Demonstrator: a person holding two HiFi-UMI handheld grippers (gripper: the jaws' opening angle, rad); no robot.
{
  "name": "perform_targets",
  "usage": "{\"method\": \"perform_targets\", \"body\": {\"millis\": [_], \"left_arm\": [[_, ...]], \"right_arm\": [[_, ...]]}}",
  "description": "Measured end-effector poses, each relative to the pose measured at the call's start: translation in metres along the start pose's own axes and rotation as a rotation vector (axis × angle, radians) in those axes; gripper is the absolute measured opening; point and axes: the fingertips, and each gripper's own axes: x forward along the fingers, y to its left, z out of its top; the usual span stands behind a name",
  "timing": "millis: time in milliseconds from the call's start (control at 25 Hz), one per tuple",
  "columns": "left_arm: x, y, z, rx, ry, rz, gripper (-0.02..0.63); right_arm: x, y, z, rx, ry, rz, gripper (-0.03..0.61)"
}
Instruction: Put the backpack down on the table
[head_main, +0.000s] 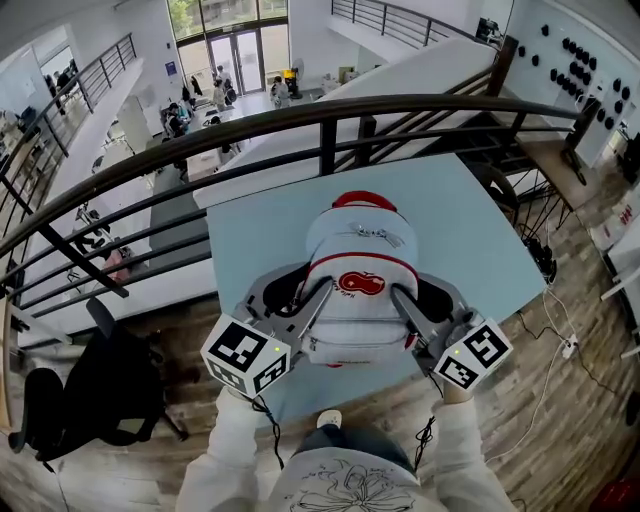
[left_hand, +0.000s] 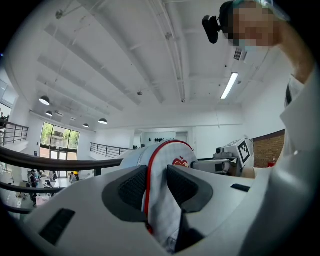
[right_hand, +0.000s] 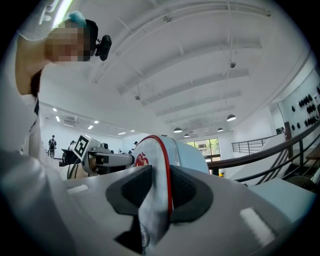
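While over the counter's (head_main: 245, 240) near half, the apple-logo backpack (head_main: 358, 262) is held. Both the left gripper (left_hand: 157, 182) and right gripper (right_hand: 160, 187) clamp its sides.

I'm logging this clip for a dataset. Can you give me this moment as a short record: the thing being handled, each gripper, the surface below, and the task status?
item: backpack, white with red trim and a red apple logo
left gripper: jaws closed on the backpack's red-trimmed edge
right gripper: jaws closed on the opposite edge
surface: light blue table, beneath the backpack
behind table: dark railing
backpack touching table: cannot tell
status: held by both grippers, not released
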Motion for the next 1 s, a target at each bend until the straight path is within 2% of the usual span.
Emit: {"method": "perform_targets", "body": {"millis": [360,560,1000], "left_arm": [[0.023,0.037,-0.018,-0.021,0.039,0.049,0.128],[0.039,0.054,-0.036,-0.023,0.077,0.084,0.127],[0.076,0.091,-0.081,-0.020,0.091,0.169,0.126]], "right_arm": [[0.038,-0.031,-0.022,-0.039,0.085,0.070,0.112],[0.054,-0.049,-0.042,-0.066,0.159,0.108,0.110],[0.089,-0.095,-0.088,-0.131,0.233,0.151,0.110]]}}
